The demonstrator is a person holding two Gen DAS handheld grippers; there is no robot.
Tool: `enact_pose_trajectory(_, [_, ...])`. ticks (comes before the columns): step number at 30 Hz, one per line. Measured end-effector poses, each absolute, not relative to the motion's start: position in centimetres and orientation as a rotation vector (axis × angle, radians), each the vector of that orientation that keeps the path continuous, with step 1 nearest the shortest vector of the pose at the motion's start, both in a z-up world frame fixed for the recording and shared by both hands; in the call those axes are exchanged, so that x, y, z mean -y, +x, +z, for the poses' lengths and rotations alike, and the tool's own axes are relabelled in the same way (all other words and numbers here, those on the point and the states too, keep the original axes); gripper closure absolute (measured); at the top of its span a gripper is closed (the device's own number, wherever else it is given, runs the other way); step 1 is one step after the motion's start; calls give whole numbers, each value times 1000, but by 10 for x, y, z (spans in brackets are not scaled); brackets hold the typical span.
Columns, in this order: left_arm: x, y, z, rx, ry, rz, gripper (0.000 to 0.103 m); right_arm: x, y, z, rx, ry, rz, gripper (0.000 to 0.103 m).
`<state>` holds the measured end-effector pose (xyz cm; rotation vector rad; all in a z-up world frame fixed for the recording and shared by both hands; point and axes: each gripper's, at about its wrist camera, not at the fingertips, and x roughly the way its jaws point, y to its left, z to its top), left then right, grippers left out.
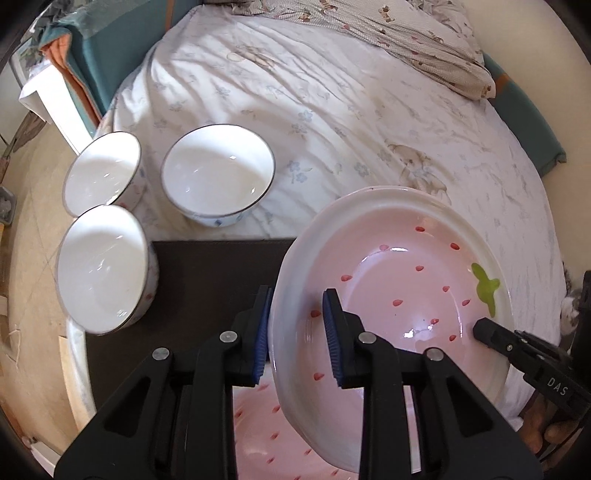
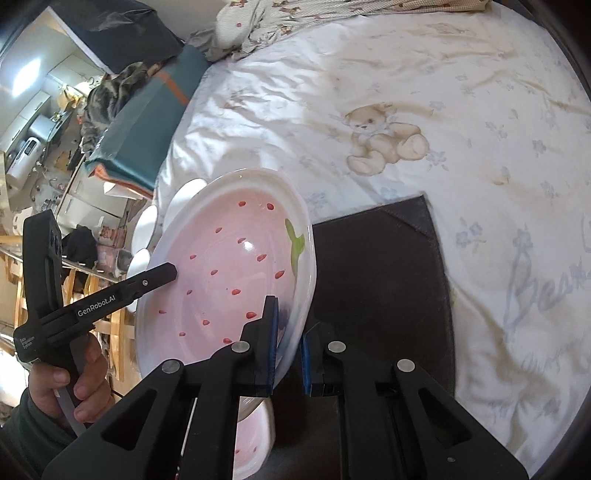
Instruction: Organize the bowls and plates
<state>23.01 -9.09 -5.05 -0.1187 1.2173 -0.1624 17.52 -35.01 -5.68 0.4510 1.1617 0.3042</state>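
Both tongs grip one pink plate (image 1: 402, 280) by its rim. On the left tongs (image 1: 298, 334), one blue pad (image 1: 263, 332) is under the white rim and the other sits on the pink inside, so the rim is pinched between them. On the right tongs (image 2: 288, 347), one blue pad (image 2: 271, 339) presses the pink inside and the other is behind the white rim, so they are clamped on the same plate at its far side. In the left view the tip of the right tongs shows against the plate near the green leaf mark. A hand (image 2: 70, 376) holds the handle of the left tongs.

Going left to right: three white bowls (image 1: 103, 266) stand near the left edge of the bed (image 1: 332, 110). The nearest one sits on the left side of a dark mat (image 1: 207, 273). A second bowl (image 1: 101, 173) is just behind it and looks like it touches it. The third bowl (image 1: 218, 173) stands apart from them on the sheet, just past the back edge of the mat.

Next comes the pink plate, held tilted above the right part of the mat. It has red dots and a green leaf mark. Under it lies another pink plate (image 1: 266, 424) with the same red dots, resting on the mat near its front edge.

A teddy bear picture (image 2: 384, 140) is printed on the sheet behind the mat. A patterned blanket (image 1: 406, 33) is bunched at the far edge of the bed.
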Motion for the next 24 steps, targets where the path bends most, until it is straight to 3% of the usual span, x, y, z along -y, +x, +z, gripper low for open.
enact_pose_trajectory(24, [11,109,-62,-1221,-188,-101,80,267,67,-62,-1223,379,376,89])
